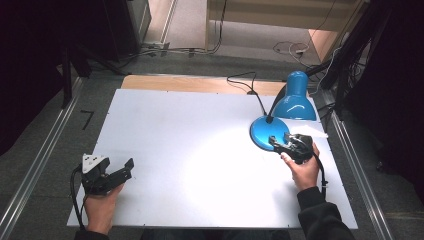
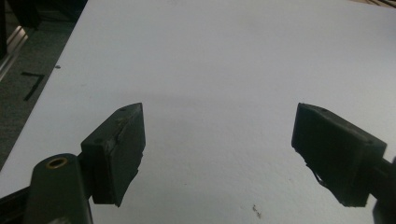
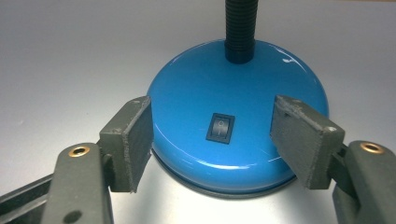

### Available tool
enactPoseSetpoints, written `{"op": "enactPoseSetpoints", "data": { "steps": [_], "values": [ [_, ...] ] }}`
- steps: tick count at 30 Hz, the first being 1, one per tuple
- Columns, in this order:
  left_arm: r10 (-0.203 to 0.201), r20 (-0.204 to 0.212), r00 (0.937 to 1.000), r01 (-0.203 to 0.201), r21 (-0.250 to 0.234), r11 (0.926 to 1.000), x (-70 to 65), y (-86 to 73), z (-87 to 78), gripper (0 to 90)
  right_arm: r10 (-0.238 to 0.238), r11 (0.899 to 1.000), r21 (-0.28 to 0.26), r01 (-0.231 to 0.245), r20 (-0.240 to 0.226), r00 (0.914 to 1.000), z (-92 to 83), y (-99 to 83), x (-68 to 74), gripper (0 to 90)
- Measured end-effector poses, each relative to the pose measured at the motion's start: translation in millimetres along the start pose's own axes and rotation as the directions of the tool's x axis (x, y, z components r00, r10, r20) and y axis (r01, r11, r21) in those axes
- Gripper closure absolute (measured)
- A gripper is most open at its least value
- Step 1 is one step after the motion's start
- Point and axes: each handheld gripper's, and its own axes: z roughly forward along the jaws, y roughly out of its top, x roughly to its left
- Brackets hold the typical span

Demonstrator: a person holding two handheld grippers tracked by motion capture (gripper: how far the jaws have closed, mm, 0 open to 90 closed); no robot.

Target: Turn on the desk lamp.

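The right gripper (image 1: 278, 142) has its jaws wide apart, one on each side of the round base of the shiny blue desk lamp (image 3: 238, 116). The left jaw looks like it touches the base; the right one is just beside it. The lamp's black rocker switch (image 3: 220, 127) sits between them. The lamp stands near the right edge of the white table (image 1: 190, 150). The left gripper (image 2: 217, 140) is near the front left corner, jaws wide apart, holding nothing.
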Motion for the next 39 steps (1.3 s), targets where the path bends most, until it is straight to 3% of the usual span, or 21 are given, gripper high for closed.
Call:
{"op": "enactPoseSetpoints", "data": {
  "steps": [12,39],
  "values": [
    [0.000,0.002,1.0000,0.000,-0.003,1.0000,-0.5,0.1,-0.8,18.1,0.003,1.000,-0.010,-0.003,0.005,1.0000,-7.0,-3.4,2.1,19.9],
    [0.001,-0.007,1.0000,-0.001,-0.005,1.0000,-1.3,-0.2,-1.5,18.1,-0.007,1.000,-0.012,0.007,0.017,0.9998,-30.4,-13.6,-5.0,15.9]
  ]
}}
